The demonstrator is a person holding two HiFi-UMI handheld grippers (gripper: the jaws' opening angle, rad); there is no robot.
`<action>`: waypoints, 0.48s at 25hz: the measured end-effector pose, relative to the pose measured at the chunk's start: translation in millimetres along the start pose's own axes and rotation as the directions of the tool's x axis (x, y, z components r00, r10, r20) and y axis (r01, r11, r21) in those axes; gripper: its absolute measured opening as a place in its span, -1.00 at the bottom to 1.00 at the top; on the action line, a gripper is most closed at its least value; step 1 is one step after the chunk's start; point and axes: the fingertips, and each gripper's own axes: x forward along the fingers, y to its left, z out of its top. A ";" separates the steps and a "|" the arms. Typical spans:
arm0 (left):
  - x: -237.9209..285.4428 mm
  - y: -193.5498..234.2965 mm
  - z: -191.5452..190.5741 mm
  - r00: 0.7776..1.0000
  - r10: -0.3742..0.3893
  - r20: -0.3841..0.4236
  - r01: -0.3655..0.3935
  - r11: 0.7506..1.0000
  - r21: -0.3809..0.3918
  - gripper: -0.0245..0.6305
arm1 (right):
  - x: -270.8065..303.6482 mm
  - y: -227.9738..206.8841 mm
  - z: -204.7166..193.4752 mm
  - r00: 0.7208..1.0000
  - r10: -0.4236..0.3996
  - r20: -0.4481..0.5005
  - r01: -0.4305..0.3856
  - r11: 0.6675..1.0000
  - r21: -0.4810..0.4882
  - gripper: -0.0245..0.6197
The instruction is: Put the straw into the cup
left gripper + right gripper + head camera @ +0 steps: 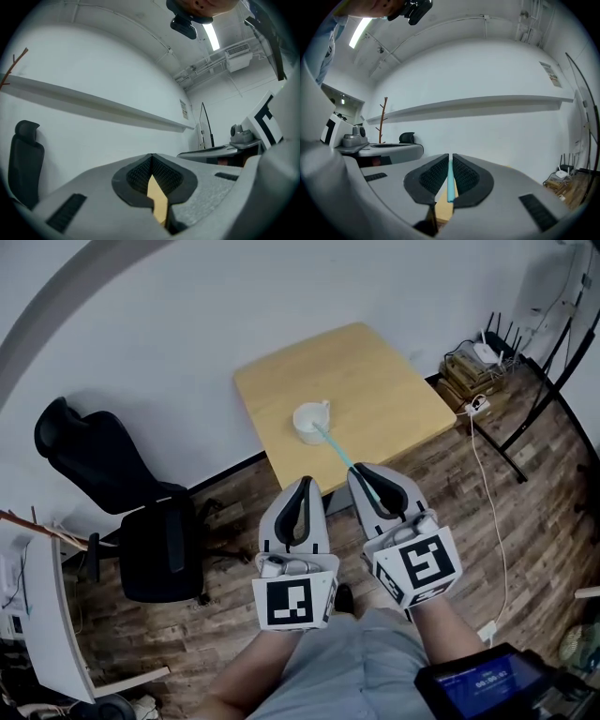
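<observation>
A white cup [310, 422] stands near the middle of the small wooden table [375, 381]. A teal straw [339, 453] slants from the cup's rim back to my right gripper [361, 470], which is shut on its near end. Whether the far tip is inside the cup I cannot tell. In the right gripper view the straw [451, 183] sits pinched between the ribbed pads [465, 176] of that gripper [450, 155]. My left gripper [304, 483] hangs beside it over the table's near edge, shut and empty. In the left gripper view its jaws [151, 155] meet with only tabletop behind.
A black office chair [141, 521] stands on the wood floor left of the table. Cables, a power strip [476, 406] and a router [486, 352] lie at the right by a black metal frame. A white desk [47, 615] is at the lower left.
</observation>
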 end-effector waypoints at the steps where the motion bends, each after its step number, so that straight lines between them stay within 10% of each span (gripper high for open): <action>1: 5.0 5.3 2.2 1.000 -0.006 0.006 0.006 1.000 0.011 -0.93 | 6.1 -0.3 3.8 1.000 -0.002 0.006 0.002 1.000 -0.009 -0.85; 12: 36.9 17.5 -9.2 0.999 -0.033 -0.002 0.033 0.999 -0.002 -0.93 | 30.3 -14.8 5.8 1.000 -0.023 -0.001 0.023 0.999 -0.037 -0.85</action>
